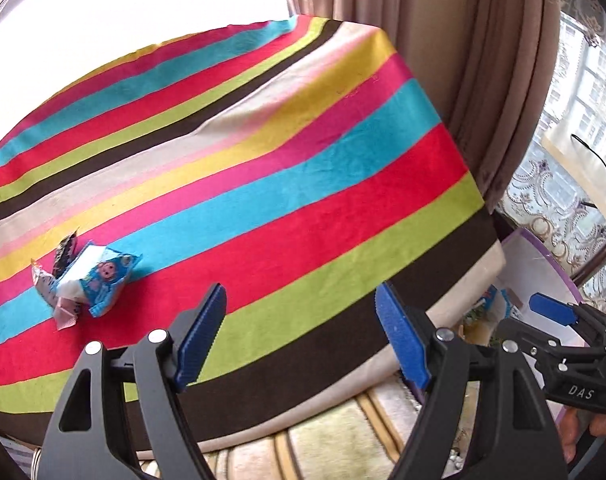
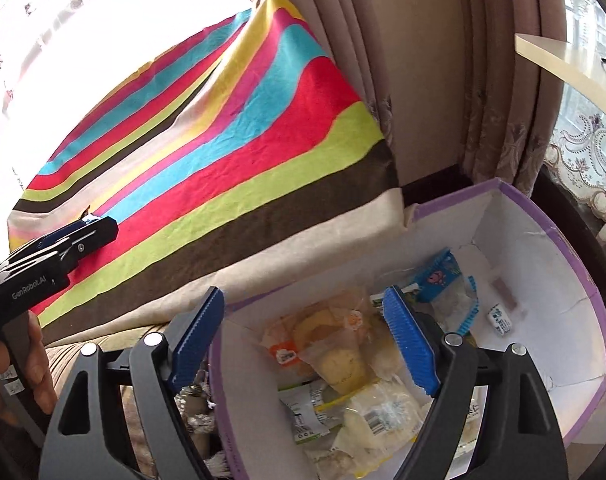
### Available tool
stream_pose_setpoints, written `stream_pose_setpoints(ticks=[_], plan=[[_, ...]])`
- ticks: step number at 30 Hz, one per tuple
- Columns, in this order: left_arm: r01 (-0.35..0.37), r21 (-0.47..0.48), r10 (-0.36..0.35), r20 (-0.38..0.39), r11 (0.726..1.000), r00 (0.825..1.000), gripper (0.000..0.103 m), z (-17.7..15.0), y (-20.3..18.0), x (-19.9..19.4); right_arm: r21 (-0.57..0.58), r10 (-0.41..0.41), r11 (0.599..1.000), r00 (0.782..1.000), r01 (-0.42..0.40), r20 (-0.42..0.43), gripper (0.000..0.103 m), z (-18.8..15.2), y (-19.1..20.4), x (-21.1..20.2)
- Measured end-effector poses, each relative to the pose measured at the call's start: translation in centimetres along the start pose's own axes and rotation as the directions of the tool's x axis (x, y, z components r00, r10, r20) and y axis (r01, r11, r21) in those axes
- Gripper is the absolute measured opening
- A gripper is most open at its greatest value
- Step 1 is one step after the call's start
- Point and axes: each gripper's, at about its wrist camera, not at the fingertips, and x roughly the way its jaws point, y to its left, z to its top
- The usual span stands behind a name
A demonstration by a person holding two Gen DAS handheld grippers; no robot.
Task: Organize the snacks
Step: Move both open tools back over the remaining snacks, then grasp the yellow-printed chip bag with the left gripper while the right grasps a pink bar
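— Two claws, both with jaws apart and nothing between them. Where do the snacks lie?

— Several sit on the desk under the striped cloth [image 1: 263,168]: a small heap, ahead and to the left of the left claw [image 1: 301,336]. The blue snack packet [image 1: 107,280] with a cartoon face lies on top, touching a white-and-pink wrapper [image 1: 65,312] and a dark wrapper [image 1: 65,256] behind it.

— And the rest?

— In the purple-rimmed white box [image 2: 583,280], which stands below the desk's edge. The right claw [image 2: 307,340] hangs over it, blue pads open above the contents. Directly beyond its fingertips lies a clear bag with a yellow cake [image 2: 315,332]; nearer the claw, more clear packets [image 2: 383,408], their labels too small to read. Past the right finger is a blue-edged packet [image 2: 439,284], and farther right a small white sachet [image 2: 501,320] lies alone on the box floor.

— Do the claws see each other?

— Yes. From the right one, the left claw shows far left over the cloth, with a hand [image 2: 27,364] on its grip. From the left one, the right claw appears at the far right, over the box.

— Anything behind?

— Beige curtains [image 1: 483,80] hang beyond the desk.
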Motion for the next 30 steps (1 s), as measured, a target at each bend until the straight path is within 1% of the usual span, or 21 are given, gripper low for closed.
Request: stream_pose_setpoints(ticks=[4, 9, 11, 14, 16, 17, 19, 22, 27, 30], plan=[[-0.059, -0.069, 0.060, 0.015, 0.996, 0.998, 0.077, -0.5, 3.7, -0.5, -0.036, 0.028, 0.999, 1.000, -0.028, -0.010, 0.080, 0.6, 3.1, 0.7], [-0.139, -0.153, 0.144, 0.022, 0.978, 0.989, 0.077, -1.4, 8.6, -1.7, -0.072, 0.073, 0.995, 0.997, -0.073, -0.007, 0.080, 1.2, 7.2, 1.1], [-0.166, -0.189, 0.172, 0.012, 0.968, 0.985, 0.077, -2.1, 10.8, -2.2, -0.094, 0.098, 0.991, 0.995, -0.099, -0.009, 0.080, 1.4, 9.0, 1.5], [-0.202, -0.266, 0.210, 0.001, 0.943, 0.978, 0.077, -3.3, 14.8, -3.4, -0.142, 0.122, 0.982, 0.992, -0.122, -0.013, 0.080, 1.6, 12.0, 1.8], [-0.217, -0.309, 0.226, -0.008, 0.926, 0.974, 0.077, -4.2, 17.4, -4.0, -0.184, 0.124, 0.975, 0.992, -0.124, -0.012, 0.084, 1.8, 13.9, 2.0], [-0.226, -0.327, 0.235, -0.012, 0.918, 0.972, 0.077, -4.7, 18.5, -4.4, -0.194, 0.131, 0.972, 0.991, -0.130, -0.011, 0.085, 2.0, 14.6, 2.1], [-0.219, -0.368, 0.228, -0.019, 0.904, 0.973, 0.077, -5.6, 20.7, -4.9, -0.198, 0.150, 0.969, 0.989, -0.149, -0.010, 0.086, 2.3, 15.8, 2.4], [-0.206, -0.419, 0.216, -0.023, 0.884, 0.976, 0.077, -6.7, 23.2, -5.3, -0.222, 0.151, 0.963, 0.988, -0.152, -0.020, 0.087, 2.4, 17.8, 3.3], [-0.162, -0.449, 0.181, 0.001, 0.879, 0.983, 0.077, -7.0, 25.4, -5.0, -0.286, 0.145, 0.946, 0.989, -0.150, -0.039, 0.087, 2.1, 20.8, 4.6], [-0.144, -0.459, 0.164, 0.003, 0.876, 0.986, 0.077, -6.8, 26.2, -4.3, -0.315, 0.140, 0.938, 0.989, -0.147, -0.043, 0.087, 2.0, 21.9, 5.0]])
